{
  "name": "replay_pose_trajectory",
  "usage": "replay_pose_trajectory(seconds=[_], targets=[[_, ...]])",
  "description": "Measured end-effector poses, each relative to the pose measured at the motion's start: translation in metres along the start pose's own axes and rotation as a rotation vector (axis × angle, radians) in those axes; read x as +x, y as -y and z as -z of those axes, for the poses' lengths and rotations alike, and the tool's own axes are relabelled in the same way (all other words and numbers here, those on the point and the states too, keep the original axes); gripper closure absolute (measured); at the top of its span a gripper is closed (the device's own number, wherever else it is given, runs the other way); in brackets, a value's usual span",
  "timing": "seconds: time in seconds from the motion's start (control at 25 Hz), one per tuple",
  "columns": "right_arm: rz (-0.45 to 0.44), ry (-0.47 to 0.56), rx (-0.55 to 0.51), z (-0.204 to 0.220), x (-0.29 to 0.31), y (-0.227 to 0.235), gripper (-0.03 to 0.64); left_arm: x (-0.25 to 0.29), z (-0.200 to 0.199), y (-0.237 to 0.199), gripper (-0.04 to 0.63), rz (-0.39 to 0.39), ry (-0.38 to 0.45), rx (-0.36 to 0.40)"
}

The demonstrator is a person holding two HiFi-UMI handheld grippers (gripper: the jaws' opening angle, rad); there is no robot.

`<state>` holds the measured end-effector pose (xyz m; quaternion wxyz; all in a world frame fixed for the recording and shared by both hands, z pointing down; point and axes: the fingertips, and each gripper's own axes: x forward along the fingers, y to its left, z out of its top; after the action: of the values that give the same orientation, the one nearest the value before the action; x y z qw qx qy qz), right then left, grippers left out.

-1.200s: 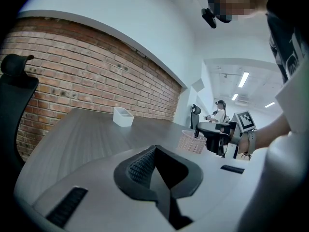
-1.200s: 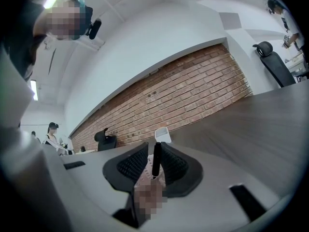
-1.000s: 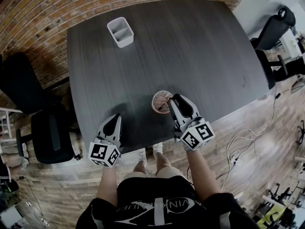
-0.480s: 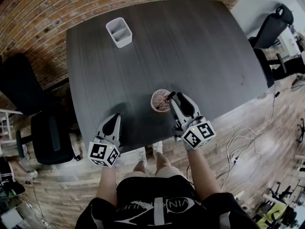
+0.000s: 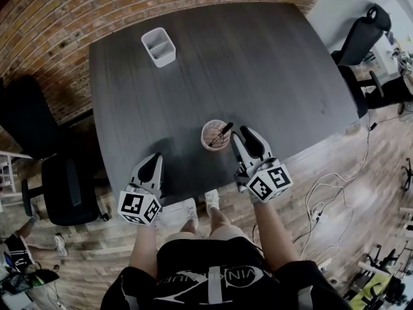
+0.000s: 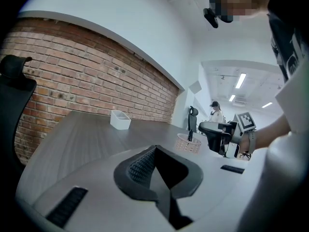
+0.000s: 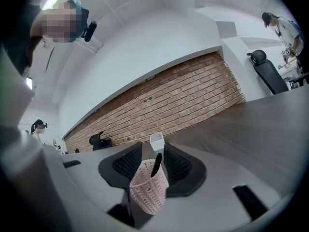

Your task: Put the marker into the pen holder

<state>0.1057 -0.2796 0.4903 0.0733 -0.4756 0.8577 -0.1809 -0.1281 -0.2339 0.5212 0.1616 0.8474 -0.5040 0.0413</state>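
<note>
Marker (image 5: 223, 132) stands slanted in the pink mesh pen holder (image 5: 204, 140) near the table (image 5: 258, 63) edge, its top leaning out over the rim. It looks light, stiff and smooth-barrelled, so it is likely slippery; the exposed upper end is the only place to grip. The holder looks light and easy to tip. Right gripper (image 5: 241, 134) has just been opening: its jaws are wide apart just beside the holder, pressing on nothing. Left gripper (image 5: 153, 157) has its jaws together and empty. The marker's lower half is hidden inside the mesh.
</note>
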Motion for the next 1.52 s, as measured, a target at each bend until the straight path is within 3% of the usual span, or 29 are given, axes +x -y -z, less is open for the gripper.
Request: replay_pose_trajectory(seconds=[0.36,1.52], targets=[[0.01,0.018,-0.023,-0.013,-0.015,0.0,0.563,-0.002,-0.012,0.006,0.581,0.005,0.021,0.012],[-0.006,0.027,-0.146,-0.047,-0.033,-0.025,0.585,-0.009,-0.066,0.009,0.581,0.004,0.126,0.063]])
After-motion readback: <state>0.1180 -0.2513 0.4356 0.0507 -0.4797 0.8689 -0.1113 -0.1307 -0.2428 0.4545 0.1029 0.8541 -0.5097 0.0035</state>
